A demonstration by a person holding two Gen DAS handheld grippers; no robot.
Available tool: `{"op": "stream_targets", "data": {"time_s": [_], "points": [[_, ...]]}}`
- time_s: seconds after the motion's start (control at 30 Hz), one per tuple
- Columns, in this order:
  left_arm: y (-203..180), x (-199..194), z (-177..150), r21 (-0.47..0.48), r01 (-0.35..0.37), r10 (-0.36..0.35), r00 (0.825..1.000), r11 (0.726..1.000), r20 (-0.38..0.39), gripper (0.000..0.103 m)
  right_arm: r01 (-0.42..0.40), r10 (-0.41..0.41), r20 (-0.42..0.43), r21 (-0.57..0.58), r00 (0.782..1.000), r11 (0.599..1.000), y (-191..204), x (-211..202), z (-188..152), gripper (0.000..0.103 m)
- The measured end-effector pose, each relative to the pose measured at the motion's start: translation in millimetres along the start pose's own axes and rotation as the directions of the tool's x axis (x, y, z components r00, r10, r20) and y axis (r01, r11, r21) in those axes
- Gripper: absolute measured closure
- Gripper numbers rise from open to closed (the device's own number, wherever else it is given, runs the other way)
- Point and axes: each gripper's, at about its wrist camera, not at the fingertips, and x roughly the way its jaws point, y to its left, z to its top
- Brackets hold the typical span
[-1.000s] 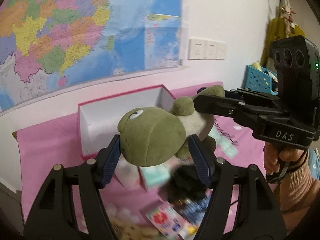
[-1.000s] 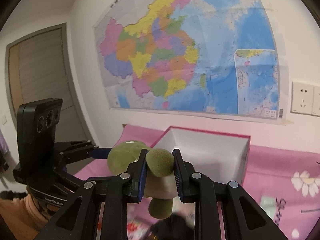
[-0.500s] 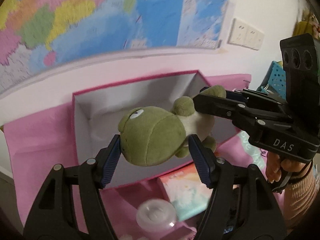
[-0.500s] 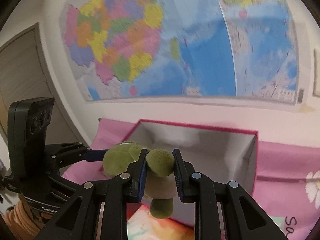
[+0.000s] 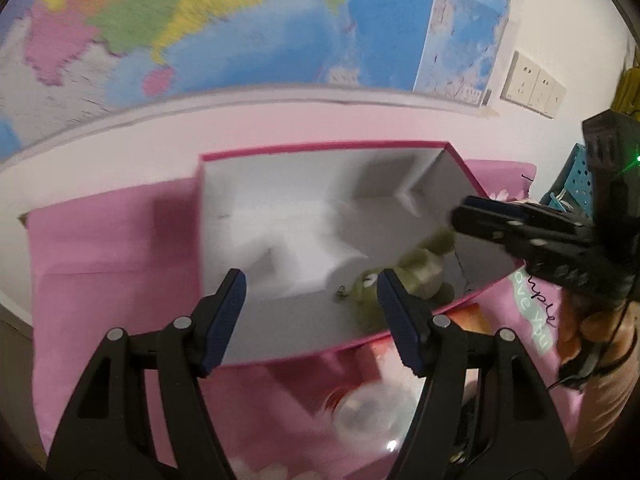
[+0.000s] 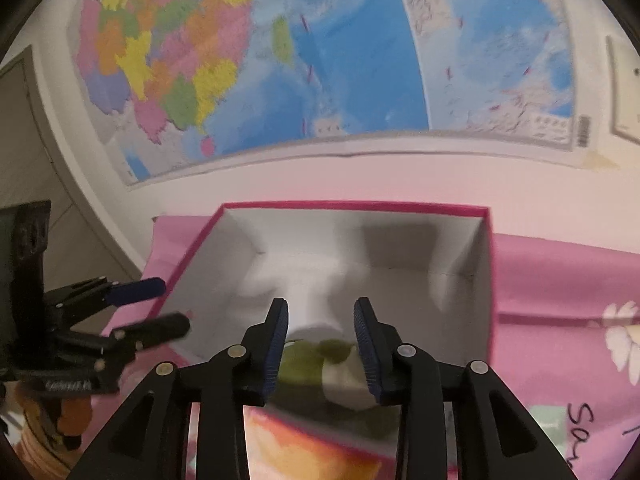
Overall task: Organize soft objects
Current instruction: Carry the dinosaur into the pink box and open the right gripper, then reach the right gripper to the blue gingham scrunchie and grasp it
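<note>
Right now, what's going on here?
A person with a gripper in each hand is dropping a green plush toy into the pink-edged box on the pink cloth. The toy lies inside the box, near its front wall. The left gripper is open and empty; the right gripper is opening, pads clear of the toy.

Both wrist views close, angled down, sharing pink-rimmed box point(image 5: 320, 216) point(image 6: 360, 248).

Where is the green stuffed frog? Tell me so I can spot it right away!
Look under the big colourful wall map for the open box with a pink rim and white inside, sitting on the pink cloth. The frog lies in the near corner of that box, beside the right claw. It is the only soft, green thing in there.
</note>
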Motion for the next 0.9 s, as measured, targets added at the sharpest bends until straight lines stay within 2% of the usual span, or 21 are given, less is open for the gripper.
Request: {"op": "stream_targets", "data": {"time_s": [0.17,0.23,0.4,0.53,0.8,0.9], "points": [[6,-38,-25,0.005,0.014,-0.014,0.998,1.000,0.059,0.033,-0.083,0.086,0.043,-0.049,0.995,0.995,21,-55,-18,0.064],[5,-49,-37,0.007,0.020,-0.021,0.998,1.000,0.066,0.033,-0.128,0.132,0.054,-0.068,0.990,0.989,32,-76,-28,0.060],[1,-70,-74,0.015,0.046,-0.047,0.996,0.999,0.071,0.032,-0.180,0.187,0.052,-0.114,0.981,0.977,53,-114,-55,0.060],[-9,-80,-109,0.046,0.060,-0.063,0.997,0.997,0.052,0.032,-0.220,0.227,0.036,-0.131,0.973,0.967,63,-139,-83,0.060],[-20,-87,-175,0.037,0.118,-0.117,0.992,0.992,-0.041,0.032,-0.233,0.231,-0.031,-0.074,0.972,0.970,50,-164,-152,0.059],[-23,-90,-197,0.014,0.151,-0.150,0.986,0.988,-0.067,0.032,-0.296,0.292,-0.090,-0.039,0.952,0.954,52,-159,-182,0.059]]}}
